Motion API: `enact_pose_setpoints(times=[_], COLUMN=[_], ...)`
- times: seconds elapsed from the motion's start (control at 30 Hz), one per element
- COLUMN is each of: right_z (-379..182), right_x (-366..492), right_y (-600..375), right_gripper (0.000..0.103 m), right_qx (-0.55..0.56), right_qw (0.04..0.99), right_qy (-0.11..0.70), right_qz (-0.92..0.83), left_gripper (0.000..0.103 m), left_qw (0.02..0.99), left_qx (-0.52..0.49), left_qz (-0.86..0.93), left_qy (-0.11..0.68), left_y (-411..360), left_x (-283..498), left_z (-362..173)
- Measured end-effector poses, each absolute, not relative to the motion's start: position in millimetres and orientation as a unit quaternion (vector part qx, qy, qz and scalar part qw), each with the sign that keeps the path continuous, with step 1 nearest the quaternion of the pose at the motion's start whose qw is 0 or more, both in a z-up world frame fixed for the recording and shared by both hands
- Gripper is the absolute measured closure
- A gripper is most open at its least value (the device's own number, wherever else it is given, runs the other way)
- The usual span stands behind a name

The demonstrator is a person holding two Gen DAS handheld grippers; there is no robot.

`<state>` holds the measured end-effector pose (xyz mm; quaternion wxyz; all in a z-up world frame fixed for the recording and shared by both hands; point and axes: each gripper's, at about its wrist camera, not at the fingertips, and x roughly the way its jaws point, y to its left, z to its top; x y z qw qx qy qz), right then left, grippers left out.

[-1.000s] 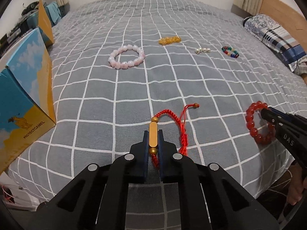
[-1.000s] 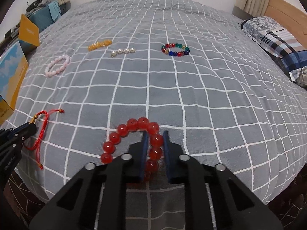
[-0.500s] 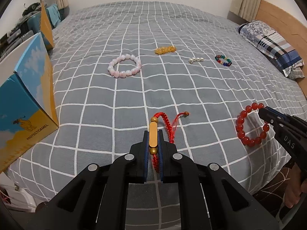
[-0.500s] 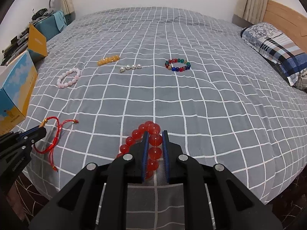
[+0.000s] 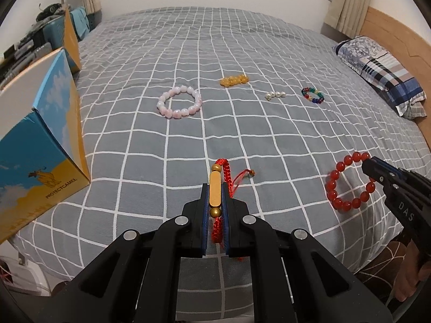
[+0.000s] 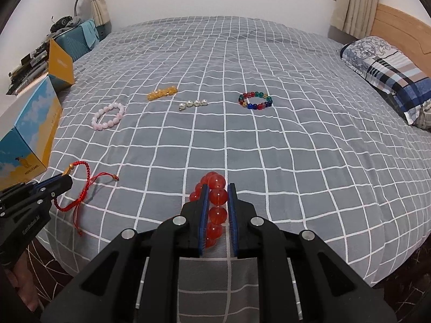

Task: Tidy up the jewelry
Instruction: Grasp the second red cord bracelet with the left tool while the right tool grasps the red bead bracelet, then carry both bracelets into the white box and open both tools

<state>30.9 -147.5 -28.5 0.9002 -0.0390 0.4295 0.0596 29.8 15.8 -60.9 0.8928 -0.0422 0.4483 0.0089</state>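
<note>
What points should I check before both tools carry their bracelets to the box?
1. Left tool shut on the cord bracelet, at its gold bar: ok.
2. Right tool shut on the red bracelet, one bead between the pads: ok.
3. Cord tails hang loose under the left tool and may snag on the blanket: not ok.
4. Box open on top: cannot tell.
5. Way from the left tool to the box free of jewelry: ok.
6. Both bracelets fully off the bed: cannot tell.
</note>
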Motion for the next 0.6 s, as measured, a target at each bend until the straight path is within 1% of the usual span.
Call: enact_pose_setpoints(times=[0.6], right_z=[-7.9], right_x=[28.9], right_y=[-146.5], right_gripper=[0.090], right_qx=[-0.034], right_qw=[0.909], right_qy=[0.413], right_qz=[0.052], left_gripper=[0.095], left_qw=[0.898], left_qx=[-0.055], left_qz=[0.024], left_qy=[0.436], left_y=[25.8], left_x=[24.4], left_z=[-34.4])
